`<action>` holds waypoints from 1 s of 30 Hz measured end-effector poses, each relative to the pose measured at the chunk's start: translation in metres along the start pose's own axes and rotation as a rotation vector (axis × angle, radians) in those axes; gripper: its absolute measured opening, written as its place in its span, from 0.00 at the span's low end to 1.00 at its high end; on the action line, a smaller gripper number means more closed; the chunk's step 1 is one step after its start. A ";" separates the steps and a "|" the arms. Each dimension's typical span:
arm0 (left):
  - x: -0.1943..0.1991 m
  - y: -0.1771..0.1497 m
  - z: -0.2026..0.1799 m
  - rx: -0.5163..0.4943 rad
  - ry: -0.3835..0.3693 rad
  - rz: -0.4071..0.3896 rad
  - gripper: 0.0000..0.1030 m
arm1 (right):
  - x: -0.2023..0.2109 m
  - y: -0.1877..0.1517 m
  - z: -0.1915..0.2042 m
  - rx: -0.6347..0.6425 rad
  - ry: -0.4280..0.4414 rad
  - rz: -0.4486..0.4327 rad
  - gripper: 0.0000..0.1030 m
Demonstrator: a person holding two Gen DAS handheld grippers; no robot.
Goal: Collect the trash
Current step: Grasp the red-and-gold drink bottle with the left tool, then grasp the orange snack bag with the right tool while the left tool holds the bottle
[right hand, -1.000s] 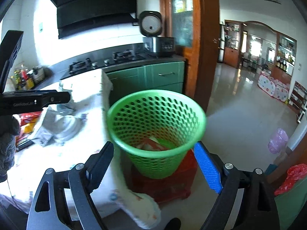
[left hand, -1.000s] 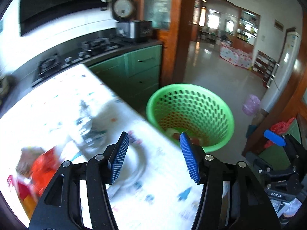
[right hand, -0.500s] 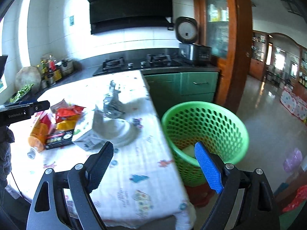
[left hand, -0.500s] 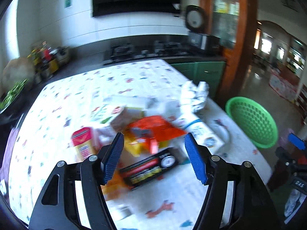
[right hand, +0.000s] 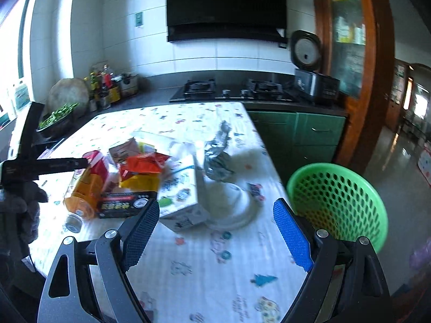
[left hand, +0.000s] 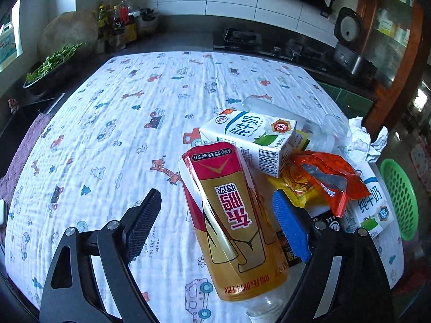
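Kitchen table under a cartoon-print cloth (left hand: pixel 113 113), and the trash is all still on it, heaped right of centre in the left wrist frame. Left gripper (left hand: pixel 215 223) gapes wide around a red-and-gold bottle (left hand: pixel 231 223), not yet squeezing. Right gripper (right hand: pixel 215 237) hangs spread and empty. Green basket (right hand: pixel 339 202) waits lower right, contents unseen. Most collecting remains, I'd judge.

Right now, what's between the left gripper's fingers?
In the left wrist view, the red-and-gold bottle lies on the tablecloth between the open left gripper's fingers, nearer the blue one; neither touches it.
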State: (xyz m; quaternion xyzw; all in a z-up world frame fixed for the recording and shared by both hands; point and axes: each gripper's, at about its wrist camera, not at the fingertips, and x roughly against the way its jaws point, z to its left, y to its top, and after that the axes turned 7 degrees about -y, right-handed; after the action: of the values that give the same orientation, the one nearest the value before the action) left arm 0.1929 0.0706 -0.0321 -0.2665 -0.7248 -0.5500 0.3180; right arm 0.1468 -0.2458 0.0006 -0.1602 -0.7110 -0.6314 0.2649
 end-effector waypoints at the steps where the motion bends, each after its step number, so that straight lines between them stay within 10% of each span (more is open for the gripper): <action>1: -0.005 0.000 0.004 0.011 -0.005 0.012 0.82 | -0.001 0.002 0.002 0.004 0.006 0.002 0.81; 14: -0.048 0.001 0.010 0.059 -0.081 0.131 0.79 | -0.047 0.035 0.047 0.081 0.138 0.093 0.81; 30: -0.015 0.005 0.037 -0.003 -0.132 0.063 0.73 | -0.119 0.065 0.107 0.179 0.237 0.256 0.88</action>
State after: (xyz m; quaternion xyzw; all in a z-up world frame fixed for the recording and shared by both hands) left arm 0.2001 0.1068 -0.0476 -0.3255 -0.7346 -0.5220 0.2863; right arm 0.2608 -0.1177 -0.0223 -0.1498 -0.7021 -0.5411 0.4381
